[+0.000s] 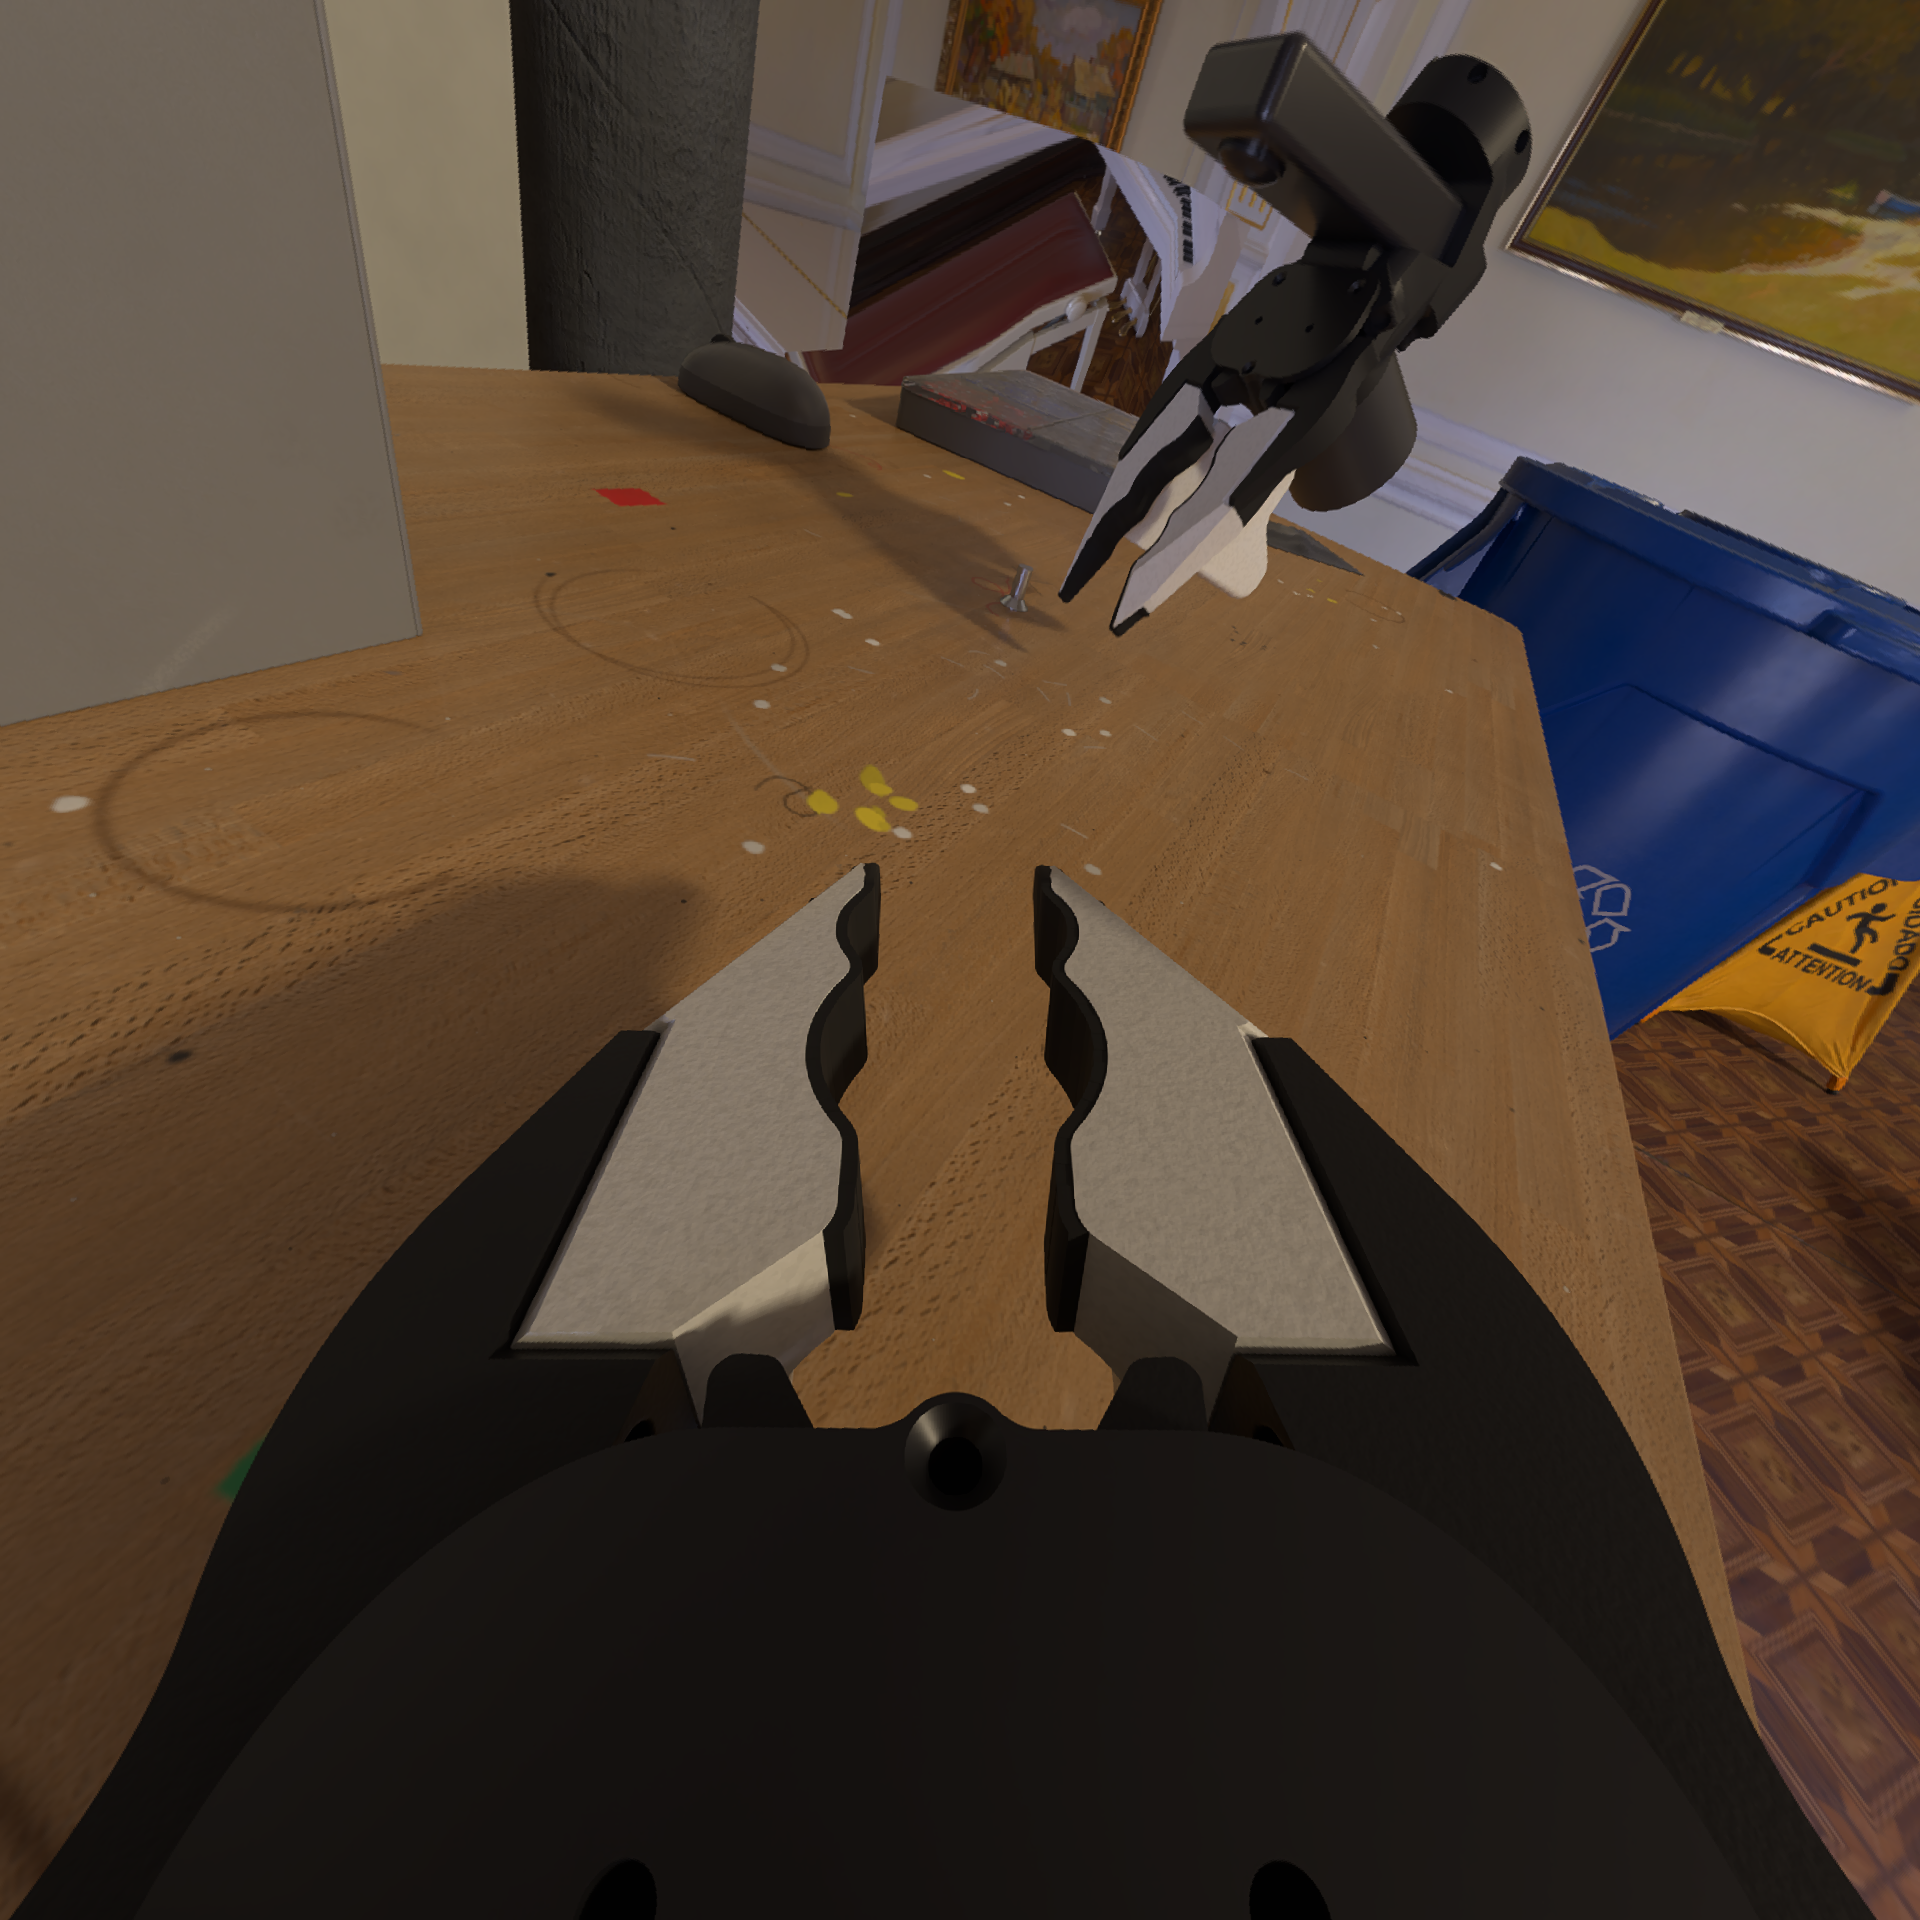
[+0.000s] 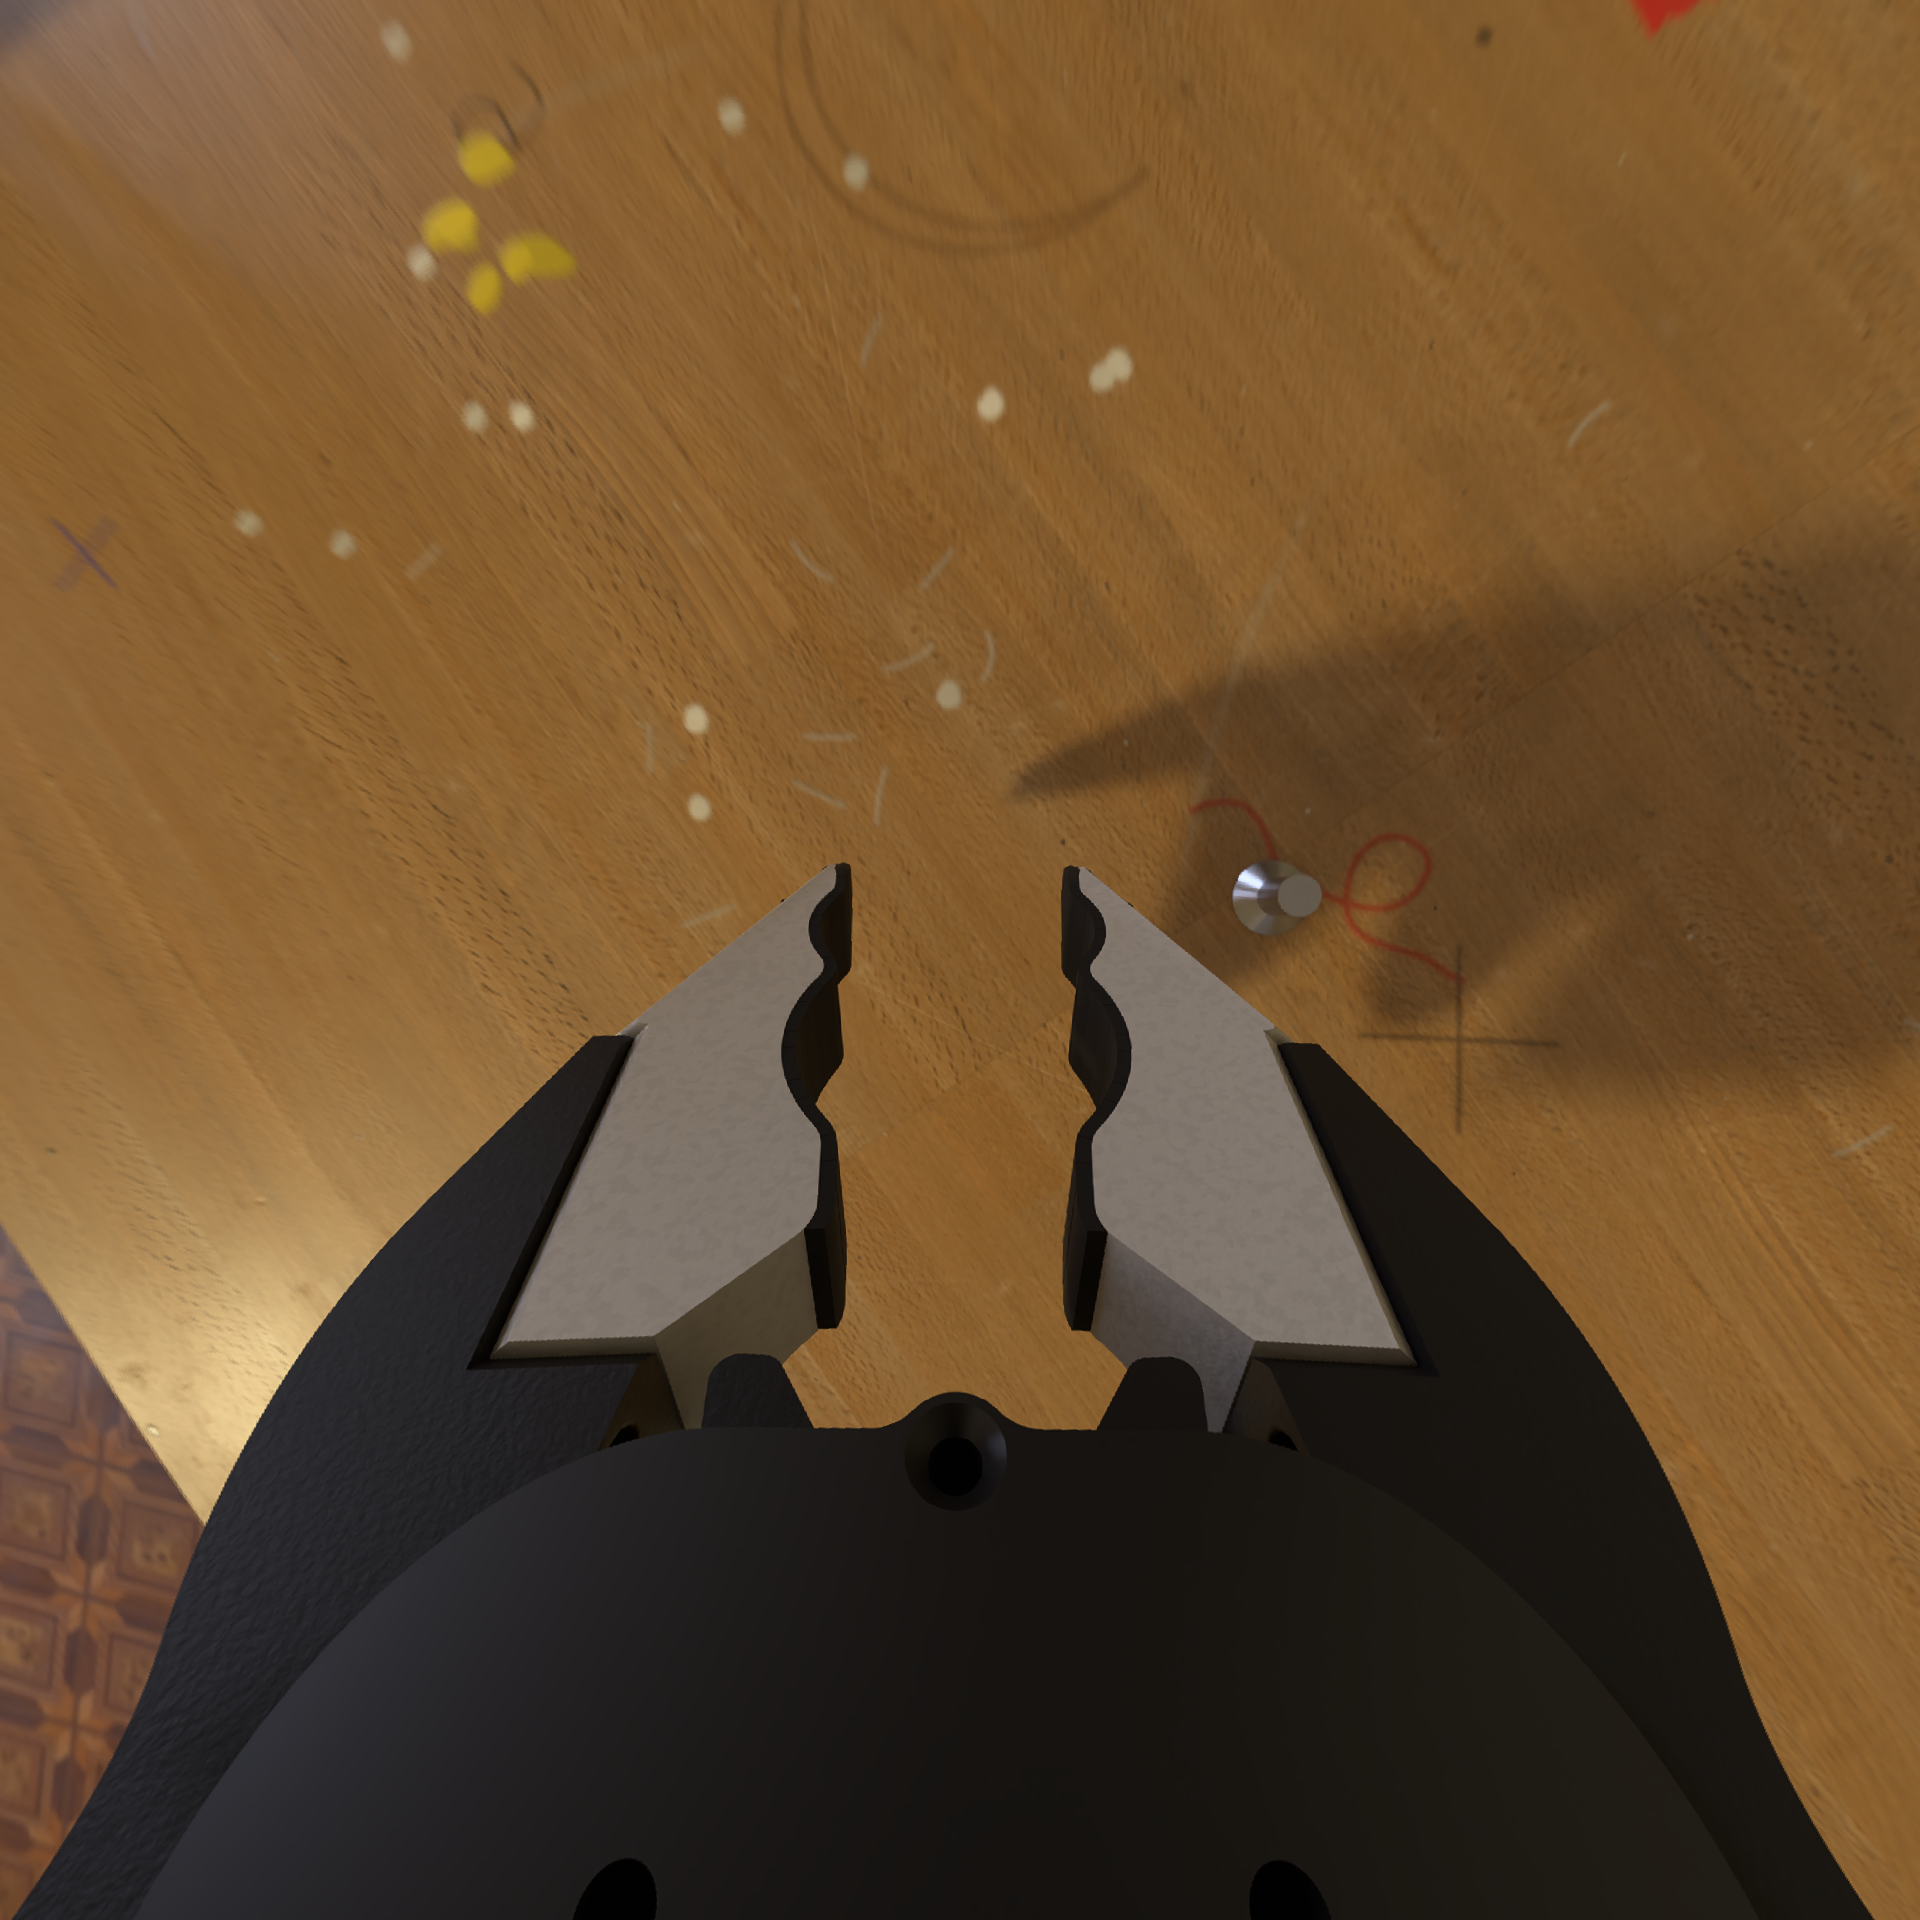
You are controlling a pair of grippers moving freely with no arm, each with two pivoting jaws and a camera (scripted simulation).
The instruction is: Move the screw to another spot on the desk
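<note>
Screw point(image 2: 1276, 897) stands head-down on the wooden desk point(image 2: 1558, 312), just right of the right gripper point(image 2: 956, 883), which hangs above it, jaws parted and empty. Left gripper point(image 1: 956, 883) (also parted, empty) sits well back.

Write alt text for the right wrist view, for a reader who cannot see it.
The right gripper, jaws open and empty, points down at a scratched, paint-flecked wooden desk. A small silver metal screw stands head-down just right of the jaws, not between them, on a red scribble and in shadow.
</note>
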